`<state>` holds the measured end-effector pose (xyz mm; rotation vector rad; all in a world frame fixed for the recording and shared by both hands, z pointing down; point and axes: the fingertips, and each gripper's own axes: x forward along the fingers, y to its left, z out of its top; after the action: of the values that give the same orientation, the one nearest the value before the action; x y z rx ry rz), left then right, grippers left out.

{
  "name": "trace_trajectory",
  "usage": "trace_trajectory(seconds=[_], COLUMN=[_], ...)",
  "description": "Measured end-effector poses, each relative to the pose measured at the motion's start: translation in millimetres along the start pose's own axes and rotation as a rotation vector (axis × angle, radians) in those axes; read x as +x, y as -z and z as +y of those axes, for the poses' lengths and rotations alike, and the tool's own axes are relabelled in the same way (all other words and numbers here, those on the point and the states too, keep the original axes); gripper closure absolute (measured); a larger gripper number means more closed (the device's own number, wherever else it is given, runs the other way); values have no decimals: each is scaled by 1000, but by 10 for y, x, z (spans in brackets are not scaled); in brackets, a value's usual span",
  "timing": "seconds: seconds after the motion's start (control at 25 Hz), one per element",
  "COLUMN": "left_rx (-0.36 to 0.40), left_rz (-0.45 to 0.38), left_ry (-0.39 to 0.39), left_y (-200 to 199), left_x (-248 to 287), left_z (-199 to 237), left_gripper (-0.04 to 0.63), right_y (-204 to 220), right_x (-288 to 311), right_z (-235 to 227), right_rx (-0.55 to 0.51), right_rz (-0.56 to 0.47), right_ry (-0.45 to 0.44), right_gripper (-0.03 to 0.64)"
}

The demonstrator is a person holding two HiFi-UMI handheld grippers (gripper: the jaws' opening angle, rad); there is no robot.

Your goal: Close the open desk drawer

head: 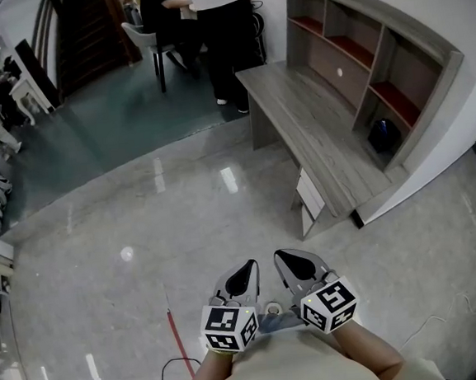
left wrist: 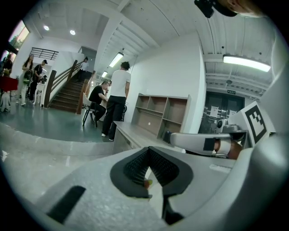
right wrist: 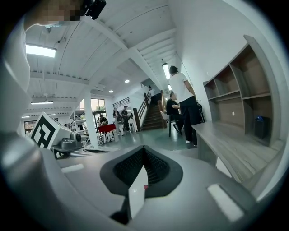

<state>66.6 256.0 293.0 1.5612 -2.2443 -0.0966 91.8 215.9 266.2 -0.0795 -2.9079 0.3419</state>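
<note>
Floor of pale polished stone (head: 125, 220) stretches in front of a long grey wood-grain desk (head: 315, 128) that carries a grey open-fronted shelf unit (head: 375, 57) along its back edge. The pale-fronted open desk drawer (head: 309, 197) juts out from under the desk's front edge, close to its near corner. Side by side, well apart from the drawer, the grey left hand-held gripper (head: 245, 271) has its jaws pressed together on nothing and the grey right hand-held gripper (head: 290, 261) is likewise closed and empty. A dark rounded object (head: 382, 135) sits in the shelf compartment nearest that corner. A person in a white top (head: 226, 37) stands beyond the desk's far end
</note>
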Motion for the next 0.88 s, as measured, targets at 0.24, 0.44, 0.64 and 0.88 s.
trace_trajectory(seconds=[0.24, 0.44, 0.64, 0.88], left_rx=[-5, -7, -3, 20], left_rz=[30, 61, 92, 141], left_ry=[46, 87, 143, 238], left_y=[-43, -10, 23, 21], left_x=[376, 605, 859, 1260], left_z=[-1, -37, -61, -28], left_gripper=[588, 588, 588, 588], right_y=[-38, -11, 5, 25], right_x=[18, -21, -47, 21], right_z=[-376, -634, -854, -1182], right_rx=[9, 30, 53, 74], right_rz=[-2, 2, -7, -7], right_ry=[67, 132, 195, 294], right_gripper=[611, 611, 611, 611])
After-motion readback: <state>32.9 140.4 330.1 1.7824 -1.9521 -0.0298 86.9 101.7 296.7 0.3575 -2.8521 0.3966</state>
